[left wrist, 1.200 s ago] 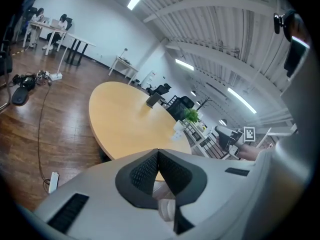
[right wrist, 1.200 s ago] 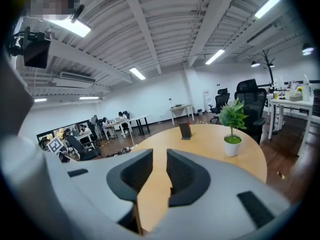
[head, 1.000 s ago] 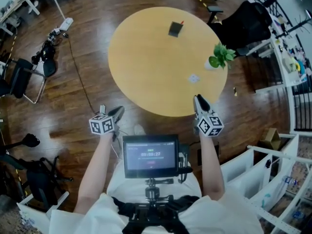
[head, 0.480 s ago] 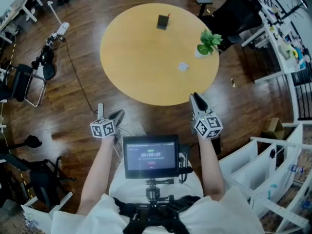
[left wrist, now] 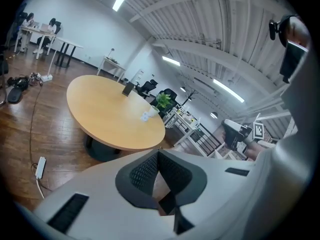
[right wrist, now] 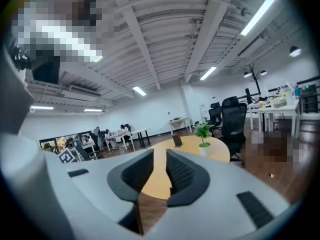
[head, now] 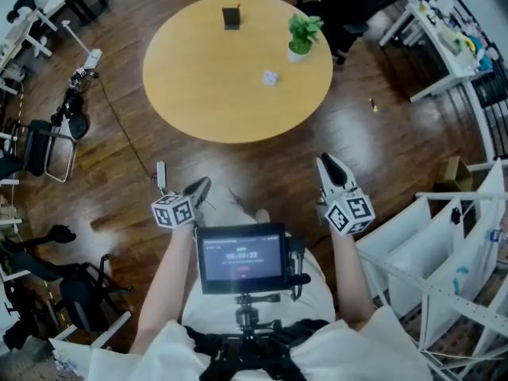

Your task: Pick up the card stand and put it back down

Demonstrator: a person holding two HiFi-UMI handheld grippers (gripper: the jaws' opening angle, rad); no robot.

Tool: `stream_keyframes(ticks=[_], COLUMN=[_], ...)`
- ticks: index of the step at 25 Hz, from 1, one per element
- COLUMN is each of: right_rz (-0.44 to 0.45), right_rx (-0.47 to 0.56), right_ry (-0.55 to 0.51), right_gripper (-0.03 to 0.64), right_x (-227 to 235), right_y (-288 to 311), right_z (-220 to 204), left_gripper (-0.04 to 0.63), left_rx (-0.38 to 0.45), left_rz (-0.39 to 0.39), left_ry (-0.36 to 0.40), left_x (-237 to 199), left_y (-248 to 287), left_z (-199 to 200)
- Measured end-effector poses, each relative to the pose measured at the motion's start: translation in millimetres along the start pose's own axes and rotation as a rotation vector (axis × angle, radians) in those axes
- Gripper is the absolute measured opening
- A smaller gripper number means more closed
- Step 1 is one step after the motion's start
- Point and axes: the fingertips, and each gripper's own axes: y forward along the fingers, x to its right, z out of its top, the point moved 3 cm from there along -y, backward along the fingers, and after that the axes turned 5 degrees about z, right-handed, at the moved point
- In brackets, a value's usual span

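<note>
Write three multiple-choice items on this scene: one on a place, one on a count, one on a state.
1. Where on the table is the card stand?
A) at the near edge
B) on the far side, left of the potted plant
C) dead centre

2. How many things are on the table?
A) one
B) three
C) six

3. The jaws of the left gripper are:
A) clamped on the card stand
B) wide apart
C) tips together, nothing between

Key:
1 B: the head view shows it by the far rim.
2 B: card stand, potted plant and a small white thing.
3 C: the left gripper view shows the tips meeting.
</note>
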Motion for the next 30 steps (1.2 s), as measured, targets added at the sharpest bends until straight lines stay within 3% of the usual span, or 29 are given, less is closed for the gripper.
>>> stream_keyframes(ticks=[6,10,19,30], right_rz=[-0.009,-0.001,0.016,-0.062], right_rx=[0.068,0.108,0.058,0.023], right_ry=[0.026,0.026,-0.011,0.006], right_gripper=[0.087,0.084,0.083,0.083], right_x=[-8,-9,-20,-22], right_y=[-64,-75,-84,-68], right_z=[16,24,15,19], left_gripper=[0.0,0.0,0.0,0.0], left_rx=[-0.016,-0.03,0.037,0.121], left_rz=[-0.046,-0.04,-0.091,-0.164], left_ry=[0.008,0.05,0.103,0.201], left_x=[54,65,97,114], left_y=[-17,-21,-20,-32], left_z=[-39,-40,-5,90])
